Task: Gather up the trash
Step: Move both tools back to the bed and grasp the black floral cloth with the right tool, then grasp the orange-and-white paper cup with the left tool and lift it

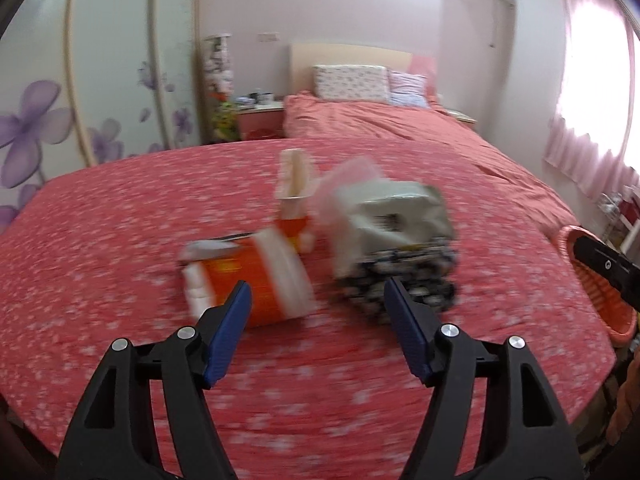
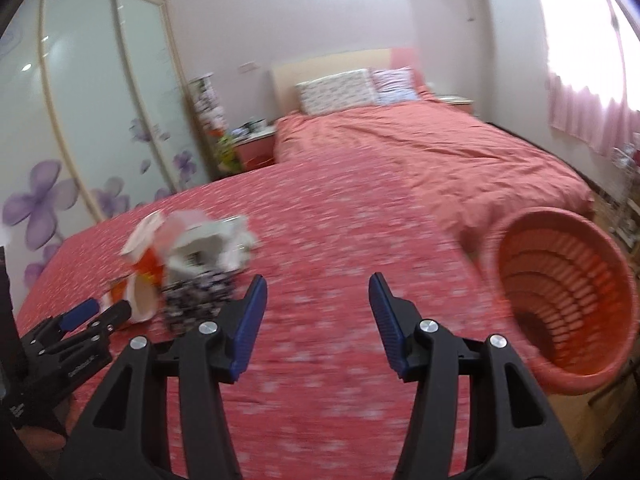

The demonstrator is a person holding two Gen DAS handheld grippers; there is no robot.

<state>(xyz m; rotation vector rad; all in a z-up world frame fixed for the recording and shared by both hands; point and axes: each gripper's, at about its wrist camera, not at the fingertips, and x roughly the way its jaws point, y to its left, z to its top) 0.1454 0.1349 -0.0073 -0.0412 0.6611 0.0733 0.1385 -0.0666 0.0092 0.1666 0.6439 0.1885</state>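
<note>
A pile of trash lies on the red flowered bedspread: an orange and white cup on its side, a second orange and white carton behind it, and a crumpled white and black-patterned wrapper. My left gripper is open and empty just in front of the pile. The pile shows at the left of the right wrist view, with the cup and the wrapper. My right gripper is open and empty over the bedspread. An orange slatted basket stands at the bed's right edge.
The basket shows at the right edge of the left wrist view. The left gripper shows at the lower left of the right wrist view. A pink duvet and pillows lie beyond. A wardrobe stands left.
</note>
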